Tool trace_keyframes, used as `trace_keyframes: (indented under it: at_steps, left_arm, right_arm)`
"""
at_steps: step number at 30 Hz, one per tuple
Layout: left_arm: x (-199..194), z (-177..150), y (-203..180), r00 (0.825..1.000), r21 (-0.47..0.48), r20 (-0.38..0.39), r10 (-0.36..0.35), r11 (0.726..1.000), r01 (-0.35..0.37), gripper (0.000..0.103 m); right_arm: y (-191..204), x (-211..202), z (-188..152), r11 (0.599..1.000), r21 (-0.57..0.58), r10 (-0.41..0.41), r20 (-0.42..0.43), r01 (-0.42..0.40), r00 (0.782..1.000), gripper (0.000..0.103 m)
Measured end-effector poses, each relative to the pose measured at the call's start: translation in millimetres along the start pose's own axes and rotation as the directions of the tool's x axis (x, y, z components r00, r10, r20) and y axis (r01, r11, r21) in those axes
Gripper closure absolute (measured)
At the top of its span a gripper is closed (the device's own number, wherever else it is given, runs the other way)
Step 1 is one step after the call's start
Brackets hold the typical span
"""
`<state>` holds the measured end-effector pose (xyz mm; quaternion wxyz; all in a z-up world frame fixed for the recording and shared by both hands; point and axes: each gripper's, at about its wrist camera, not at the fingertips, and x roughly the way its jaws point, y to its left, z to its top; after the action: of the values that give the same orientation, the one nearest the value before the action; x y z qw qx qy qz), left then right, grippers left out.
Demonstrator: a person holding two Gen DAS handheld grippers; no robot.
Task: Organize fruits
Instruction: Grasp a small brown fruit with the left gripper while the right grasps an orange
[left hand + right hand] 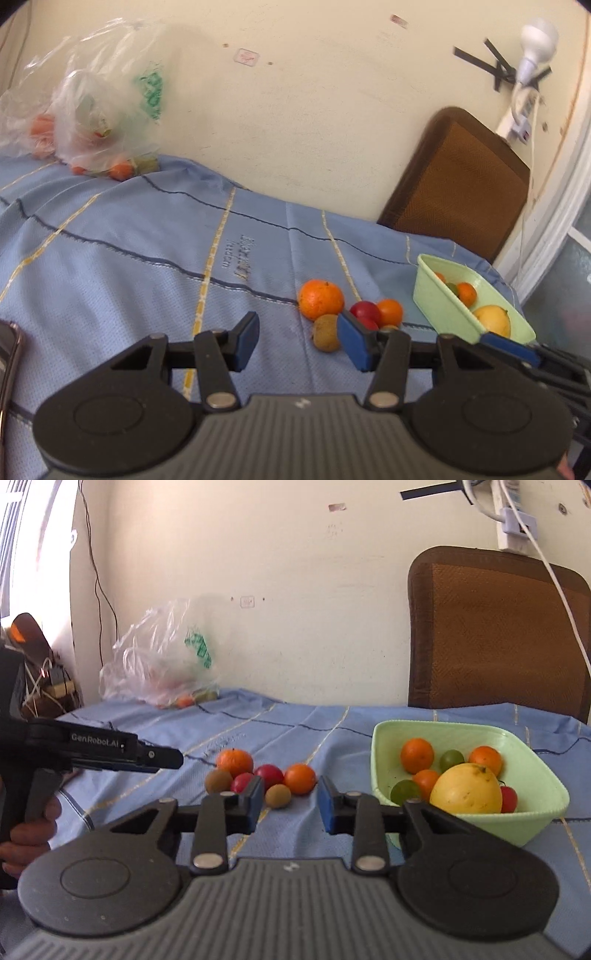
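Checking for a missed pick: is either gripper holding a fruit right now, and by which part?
Nothing is held. The left gripper and right gripper are both open, with only blue cloth between their fingers; the loose fruits lie beyond them.

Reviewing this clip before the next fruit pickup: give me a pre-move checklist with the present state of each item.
1. Left gripper open and empty: ok.
2. Right gripper open and empty: ok.
3. Loose fruit reachable on the blue cloth, such as the large orange and a kiwi: ok.
4. Green bowl upright with room left: ok.
5. Fruit remaining in the plastic bag: cannot tell how many.
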<state>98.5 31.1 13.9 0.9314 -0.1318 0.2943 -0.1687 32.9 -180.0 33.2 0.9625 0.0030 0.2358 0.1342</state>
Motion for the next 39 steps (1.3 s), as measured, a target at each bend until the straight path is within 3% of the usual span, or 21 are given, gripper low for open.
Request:
trace_keyframes:
  at_steps: [6, 10, 12, 14, 20, 26, 29, 32, 37, 39]
  left_arm:
    - [20.6, 3.0, -17.8, 0.999, 0.080, -0.027, -0.020, 0.997, 0.022, 0.056]
    - [41.8, 0.5, -23.2, 0.995, 0.125, -0.096, 0.023, 0.992, -0.011, 0.062]
    - [43.4, -0.4, -22.8, 0.994, 0.124, -0.109, -0.007, 0.992, 0.021, 0.069]
    - [41.1, -2.0, -23.9, 0.994, 0.137, -0.104, -0.018, 0.990, 0.032, 0.075]
    - [14.8, -10.0, -8.5, 0.996, 0.090, -0.092, -0.019, 0.996, 0.027, 0.075]
    - [-6.2, -15.6, 12.2, 0.996, 0.060, -0.086, 0.010, 0.998, -0.005, 0.075]
    - [-7.4, -18.1, 11.8, 0.997, 0.073, -0.073, 0.010, 0.997, -0.005, 0.075]
    - [-5.6, -18.4, 6.2, 0.997, 0.105, -0.065, 0.030, 0.994, -0.023, 0.074]
    - [-8.8, -20.2, 5.0, 0.998, 0.117, -0.056, 0.024, 0.993, -0.017, 0.075]
    - [-12.3, -22.2, 2.2, 0.998, 0.117, -0.060, 0.004, 0.993, 0.003, 0.075]
  right_arm:
    - [-4.3, 30.1, 15.2, 0.999, 0.038, 0.026, -0.065, -0.023, 0.998, 0.077]
    - [1.9, 47.0, 23.9, 1.000, -0.029, -0.003, -0.100, 0.000, 0.995, 0.077]
    - [0.9, 55.2, 29.3, 0.999, -0.038, -0.005, -0.124, 0.000, 0.992, 0.077]
    - [-2.3, 63.5, 37.1, 0.999, -0.005, 0.043, -0.148, -0.044, 0.988, 0.076]
    - [17.2, 93.6, 49.7, 0.984, 0.034, 0.177, -0.193, -0.174, 0.965, 0.076]
    - [45.3, 125.2, 45.4, 0.981, -0.072, 0.152, -0.269, -0.177, 0.951, 0.057]
    - [51.8, 131.6, 40.5, 0.980, -0.146, 0.090, -0.271, -0.133, 0.958, 0.060]
    - [51.3, 125.8, 41.6, 0.980, -0.151, 0.091, -0.258, -0.133, 0.962, 0.063]
    - [47.0, 62.4, 42.6, 0.987, -0.093, 0.122, -0.100, -0.131, 0.987, 0.063]
    - [41.2, 33.8, 31.8, 0.990, -0.099, 0.093, -0.061, -0.099, 0.994, 0.063]
